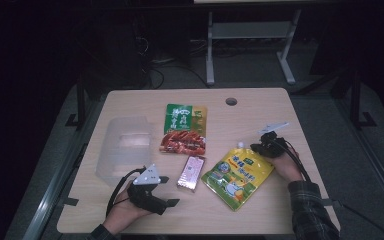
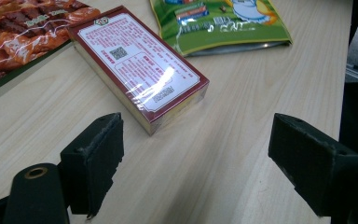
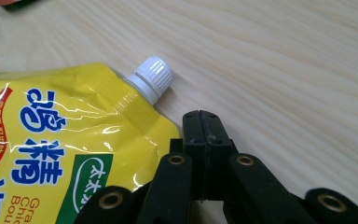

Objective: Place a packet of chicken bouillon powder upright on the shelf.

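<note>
The right gripper [image 1: 263, 146] is sitting with its two black jaws pressed tight together, with nothing between them. In the right gripper view the jaw tips are resting just beside the top corner of the shiny yellow plastic pouch [image 3: 51, 149], close to its small white ribbed screw cap [image 3: 152, 79]. I cannot tell if the jaws are touching the pouch.

The yellow pouch [image 1: 237, 172] is lying flat on the light wooden table [image 1: 260, 107]. Just to the left of the pouch, the little flat red and pink box [image 1: 191, 172] wrapped in clear film is lying. Past the box, farther from the person than the pouch, the green and red snack bag [image 1: 184, 128] is lying flat. Well to the left of the pouch, a see-through plastic tub [image 1: 122, 145] is standing.

The left gripper [image 1: 165, 191] is resting near the box, on the side away from the pouch. Its jaws are spread wide apart and are holding nothing, with the box [image 2: 137, 63] lying just ahead of them.
</note>
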`<state>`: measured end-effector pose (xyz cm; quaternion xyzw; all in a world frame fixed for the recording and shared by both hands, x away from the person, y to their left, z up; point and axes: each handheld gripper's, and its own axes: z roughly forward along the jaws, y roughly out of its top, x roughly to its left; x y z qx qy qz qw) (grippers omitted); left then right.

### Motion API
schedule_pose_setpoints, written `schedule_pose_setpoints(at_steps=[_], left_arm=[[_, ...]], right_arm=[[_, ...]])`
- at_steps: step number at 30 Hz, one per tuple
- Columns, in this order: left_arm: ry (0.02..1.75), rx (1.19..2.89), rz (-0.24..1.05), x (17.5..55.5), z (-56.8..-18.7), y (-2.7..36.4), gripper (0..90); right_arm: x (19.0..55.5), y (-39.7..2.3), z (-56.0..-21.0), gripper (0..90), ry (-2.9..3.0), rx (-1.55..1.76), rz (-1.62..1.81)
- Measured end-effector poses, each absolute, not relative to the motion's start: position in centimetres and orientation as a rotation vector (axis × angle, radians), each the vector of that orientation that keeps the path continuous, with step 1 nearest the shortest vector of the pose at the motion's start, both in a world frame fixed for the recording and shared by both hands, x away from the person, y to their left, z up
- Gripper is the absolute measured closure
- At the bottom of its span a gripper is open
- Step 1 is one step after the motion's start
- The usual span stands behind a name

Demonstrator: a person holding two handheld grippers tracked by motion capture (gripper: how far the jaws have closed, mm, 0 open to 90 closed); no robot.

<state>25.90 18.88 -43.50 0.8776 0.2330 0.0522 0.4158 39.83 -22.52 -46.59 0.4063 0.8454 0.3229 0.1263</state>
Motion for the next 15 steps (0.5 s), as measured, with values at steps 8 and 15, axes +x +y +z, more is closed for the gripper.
schedule_pose_setpoints(at_steps=[8, 15], left_arm=[[0.596, 2.171, 0.123, 26.4, -42.3, 17.0, 17.7], [0.583, 2.181, 0.141, 28.5, -40.8, 13.8, 17.2]], right_arm=[[39.4, -21.5, -46.5, 89.0, 2.503, 1.122, 0.960], [38.0, -22.7, -45.3, 62.6, 2.444, 1.183, 0.985]])
